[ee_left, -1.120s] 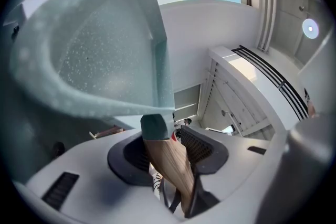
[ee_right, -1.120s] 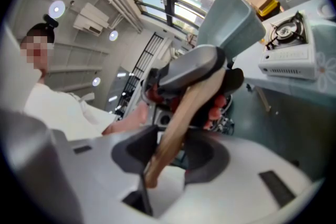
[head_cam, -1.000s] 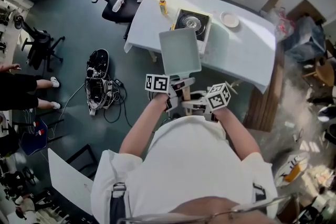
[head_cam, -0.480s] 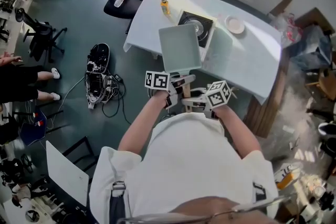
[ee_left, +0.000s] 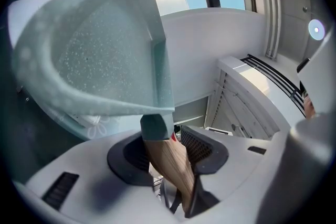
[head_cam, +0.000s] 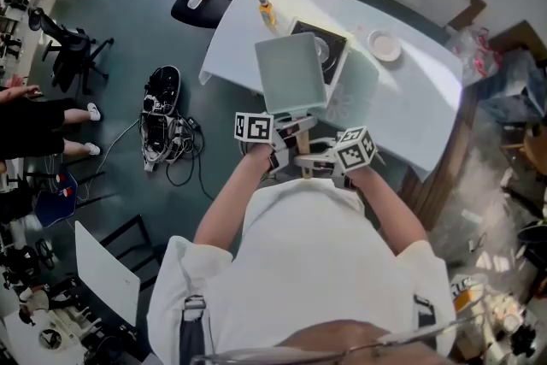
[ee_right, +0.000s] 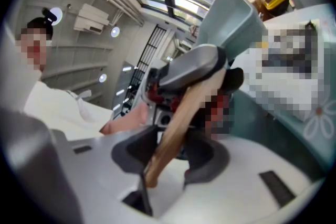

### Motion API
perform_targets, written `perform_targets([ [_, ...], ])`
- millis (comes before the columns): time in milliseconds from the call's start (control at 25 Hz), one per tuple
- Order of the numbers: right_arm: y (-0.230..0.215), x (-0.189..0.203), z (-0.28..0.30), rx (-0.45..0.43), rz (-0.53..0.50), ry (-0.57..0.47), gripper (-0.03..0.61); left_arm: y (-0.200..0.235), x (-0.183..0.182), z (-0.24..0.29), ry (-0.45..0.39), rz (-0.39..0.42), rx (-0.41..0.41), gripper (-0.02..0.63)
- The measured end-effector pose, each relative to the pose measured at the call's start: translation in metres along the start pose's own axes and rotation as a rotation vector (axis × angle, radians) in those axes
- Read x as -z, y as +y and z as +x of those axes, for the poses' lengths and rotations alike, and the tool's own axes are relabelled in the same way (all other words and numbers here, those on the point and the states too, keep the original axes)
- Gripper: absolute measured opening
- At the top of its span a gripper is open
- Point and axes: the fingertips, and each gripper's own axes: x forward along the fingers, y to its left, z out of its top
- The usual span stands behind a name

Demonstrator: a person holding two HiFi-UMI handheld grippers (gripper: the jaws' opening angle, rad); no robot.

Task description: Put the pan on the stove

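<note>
1. Grip: the left gripper (head_cam: 286, 148) and the right gripper (head_cam: 314, 162) are both clamped on the wooden handle (head_cam: 301, 141). In each gripper view the fingers (ee_left: 202, 147) press the wood from either side. The left pair sits right behind the pan's socket, and the right pair is nearer the handle's free end.
2. Where the thing is: the pale green square pan (head_cam: 291, 73) hangs in the air straight ahead of the fingers, off the table (head_cam: 410, 107). From the head view its far edge overlaps the stove (head_cam: 335, 38).
3. Step in hand, as I judge it: carrying the pan to the stove, with the set-down not yet made.
4. All the pan's weight lies beyond the fingers, so it will want to dip at the front. Hold both clamps firm and move the two hands as one, so the handle is not twisted between them.
5. The burner ring (head_cam: 321, 52) is partly hidden under the pan. Carry the pan further ahead of the fingers until it sits centred over the ring, then lower it level.
6. A bottle (head_cam: 267, 10) stands ahead and to the left of the fingers, and a small plate (head_cam: 385, 45) ahead and to the right. Both are apart from the stove, so come straight in without swinging sideways.
7. Let the fingers part only once the base rests flat, with the handle pointing back toward the person.
</note>
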Motion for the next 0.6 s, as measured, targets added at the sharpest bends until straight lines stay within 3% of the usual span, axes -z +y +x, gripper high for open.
perform_targets([
  [600, -0.016, -0.021, 0.004, -0.002, 0.019, -0.038, 0.172, 0.013, -0.023, 0.002, 0.01, -0.008, 0.006, 0.184],
])
